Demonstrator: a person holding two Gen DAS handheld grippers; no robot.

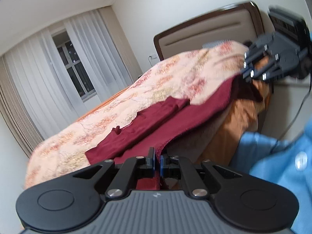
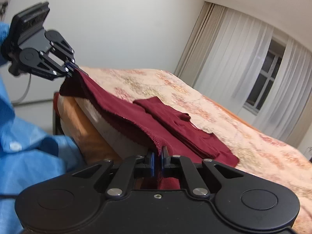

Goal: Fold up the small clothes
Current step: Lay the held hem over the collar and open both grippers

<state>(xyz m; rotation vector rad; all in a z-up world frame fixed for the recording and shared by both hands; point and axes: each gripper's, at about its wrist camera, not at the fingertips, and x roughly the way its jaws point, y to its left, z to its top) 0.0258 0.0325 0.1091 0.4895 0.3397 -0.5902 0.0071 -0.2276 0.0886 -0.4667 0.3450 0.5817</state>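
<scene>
A dark red garment (image 1: 156, 117) lies at the near edge of a bed, its sleeve folded over its middle; it also shows in the right wrist view (image 2: 175, 122). My left gripper (image 1: 157, 160) is shut on one corner of its hem. My right gripper (image 2: 157, 161) is shut on the other corner. Each gripper shows in the other's view: the right one (image 1: 251, 72) at the far end of the stretched hem, the left one (image 2: 71, 68) likewise. The hem is held taut between them, lifted just off the bed edge.
The bed has a floral cream cover (image 1: 136, 89) over an orange sheet (image 1: 243, 113) and a padded headboard (image 1: 204, 33). A curtained window (image 2: 269, 74) stands beyond. My blue shirt sleeve (image 2: 29, 146) is close by. A cable (image 1: 300, 107) hangs near the wall.
</scene>
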